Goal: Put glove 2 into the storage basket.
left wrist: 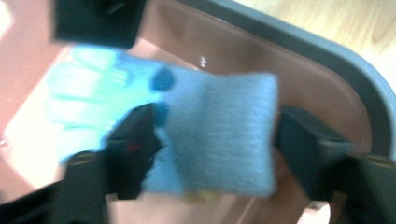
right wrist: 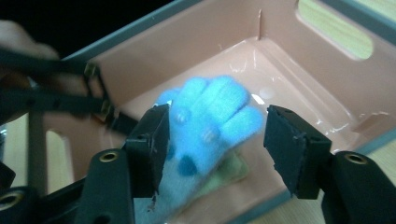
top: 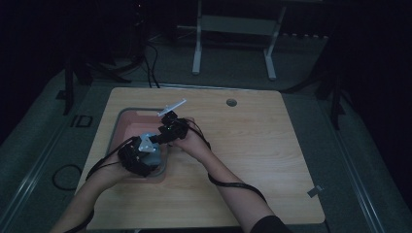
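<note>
I hold both grippers over the pink bin (top: 127,121) at the left part of the wooden table (top: 252,160), because the light blue glove (right wrist: 205,126) belongs inside it. The glove lies now on the bottom of the bin, its fingers spread toward the far wall and its grey cuff (left wrist: 229,135) toward the near rim. Under it I see a corner of something yellowish, but I cannot tell what it is.

My left gripper (left wrist: 215,135) has its jaws apart on both sides of the cuff; the pads do not press on it, though one is very close to the cloth. My right gripper (right wrist: 215,140) stands also with jaws apart around the finger part, one pad just beside the glove and the other clear of it. I judge that the glove is released here, so it rests flat in the bin and not on the rim.
</note>
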Demonstrator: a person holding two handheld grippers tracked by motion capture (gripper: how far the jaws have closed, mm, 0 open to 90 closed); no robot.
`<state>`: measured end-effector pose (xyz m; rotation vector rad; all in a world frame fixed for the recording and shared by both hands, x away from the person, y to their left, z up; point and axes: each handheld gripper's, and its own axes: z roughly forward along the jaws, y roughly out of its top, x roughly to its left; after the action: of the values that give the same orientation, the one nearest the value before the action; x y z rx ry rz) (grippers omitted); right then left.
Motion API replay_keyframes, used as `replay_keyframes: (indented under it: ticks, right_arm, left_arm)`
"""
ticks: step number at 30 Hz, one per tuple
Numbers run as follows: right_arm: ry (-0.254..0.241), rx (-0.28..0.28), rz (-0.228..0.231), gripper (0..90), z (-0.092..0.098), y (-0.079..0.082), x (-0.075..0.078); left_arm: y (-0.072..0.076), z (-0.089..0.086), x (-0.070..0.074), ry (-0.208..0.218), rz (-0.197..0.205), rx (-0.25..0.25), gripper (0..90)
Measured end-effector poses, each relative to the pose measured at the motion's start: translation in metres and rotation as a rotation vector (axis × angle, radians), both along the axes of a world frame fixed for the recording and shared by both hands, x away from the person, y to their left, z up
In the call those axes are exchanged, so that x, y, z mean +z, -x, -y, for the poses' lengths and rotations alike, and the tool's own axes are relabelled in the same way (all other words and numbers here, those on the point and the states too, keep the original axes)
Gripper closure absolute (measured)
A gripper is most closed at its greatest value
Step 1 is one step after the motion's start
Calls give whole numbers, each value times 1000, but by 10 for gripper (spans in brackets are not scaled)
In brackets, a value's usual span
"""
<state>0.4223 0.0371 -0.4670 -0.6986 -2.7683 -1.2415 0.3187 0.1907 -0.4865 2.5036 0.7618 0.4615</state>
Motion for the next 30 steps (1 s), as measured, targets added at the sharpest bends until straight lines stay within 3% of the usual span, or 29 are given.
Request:
replay_keyframes:
  ticks: [2,6,8,13,16,21,30]
  right_arm:
    - [-16,4,0,367,5,2,5]
    - [-37,22,5,292,13,7,11]
    - [-59,46,13,232,23,12,17]
    - [-78,69,27,194,41,19,25]
    - [-68,81,46,183,51,22,26]
    - [-43,91,62,183,67,28,22]
    - [-24,84,49,183,98,33,8]
  left_arm:
    - [0,-2,4,26,5,13,163]
    - [1,-4,11,60,27,46,114]
    - [1,-4,15,77,40,58,44]
    - [7,5,21,147,67,57,25]
    - [10,13,24,197,56,37,25]
    - [15,32,28,220,54,-14,24]
    - [20,64,30,282,54,-86,25]
